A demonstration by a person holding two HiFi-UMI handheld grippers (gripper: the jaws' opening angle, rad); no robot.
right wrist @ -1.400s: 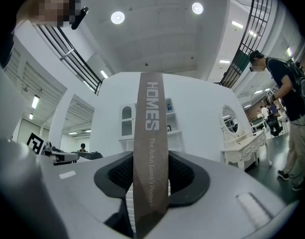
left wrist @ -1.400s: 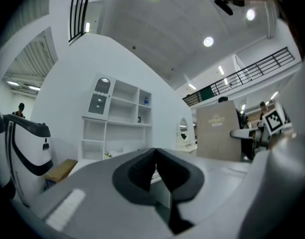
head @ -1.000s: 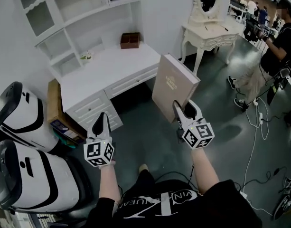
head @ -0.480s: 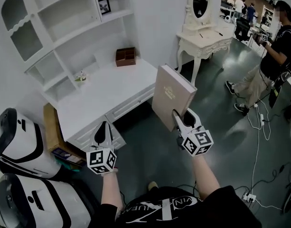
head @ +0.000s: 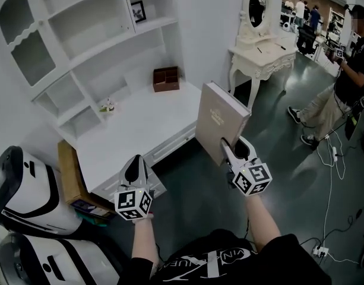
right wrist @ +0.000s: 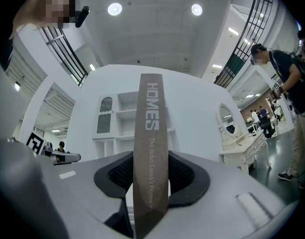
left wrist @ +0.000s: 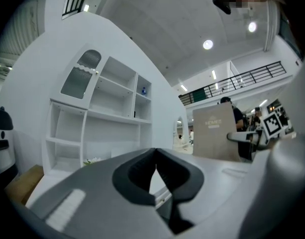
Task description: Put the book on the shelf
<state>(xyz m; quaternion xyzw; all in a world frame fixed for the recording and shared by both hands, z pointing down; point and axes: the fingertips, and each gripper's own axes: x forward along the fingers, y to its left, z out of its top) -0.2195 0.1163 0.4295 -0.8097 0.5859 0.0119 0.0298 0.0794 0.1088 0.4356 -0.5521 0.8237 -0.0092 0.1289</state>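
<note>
A large tan hardcover book (head: 220, 120) stands upright in the air, held by its lower edge in my right gripper (head: 236, 149). In the right gripper view its brown spine (right wrist: 151, 148) fills the gap between the two dark pads. My left gripper (head: 135, 170) hangs to the left with its jaws together and nothing in them (left wrist: 154, 169). The white shelf unit (head: 81, 37) with several bare compartments rises above a white desk (head: 137, 123) ahead and to the left. From the left gripper view the book (left wrist: 214, 133) shows at the right.
A brown wooden box (head: 165, 78) and a small plant (head: 107, 105) sit on the desk, a framed picture (head: 138, 10) on an upper shelf. White and black machines (head: 27, 189) stand at the left. A white dressing table (head: 262, 55) and a person (head: 342, 94) are at the right.
Both grippers and the book have moved closer to the desk and shelf unit. The shelf fills more of the head view. The grip on the book is unchanged.
</note>
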